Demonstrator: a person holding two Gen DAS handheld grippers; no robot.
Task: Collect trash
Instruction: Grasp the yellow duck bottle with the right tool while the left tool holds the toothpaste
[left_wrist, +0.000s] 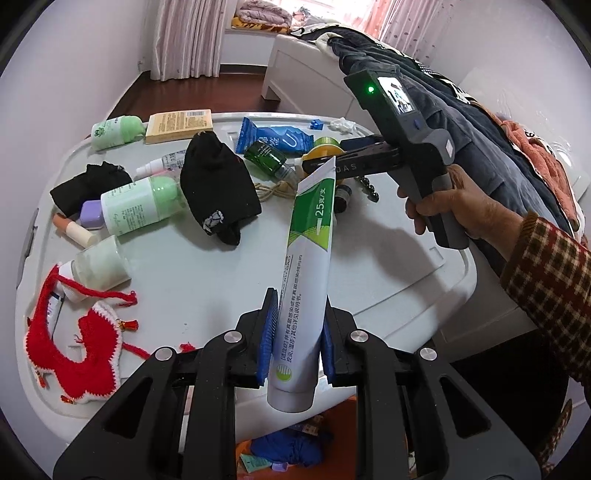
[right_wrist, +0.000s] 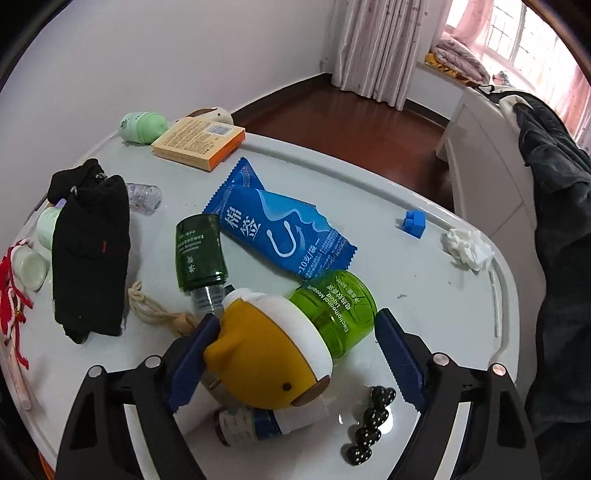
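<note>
The mosquito-liquid bottle (right_wrist: 295, 332) lies crosswise between the open right tongs (right_wrist: 291, 363); the left tongs (left_wrist: 295, 343) grip a tube (left_wrist: 306, 273).

The left gripper (left_wrist: 293, 345) clamps a white-and-green plastic tube (left_wrist: 306, 266) between its blue-padded fingers (left_wrist: 266, 332), lifted above the pale grey desk (left_wrist: 388, 258). A hand (left_wrist: 448, 206) holds the right gripper (left_wrist: 328, 155) over the desk's far edge, near a blue foil packet (left_wrist: 275, 138) and a dark green glass bottle (left_wrist: 267, 157).
</note>
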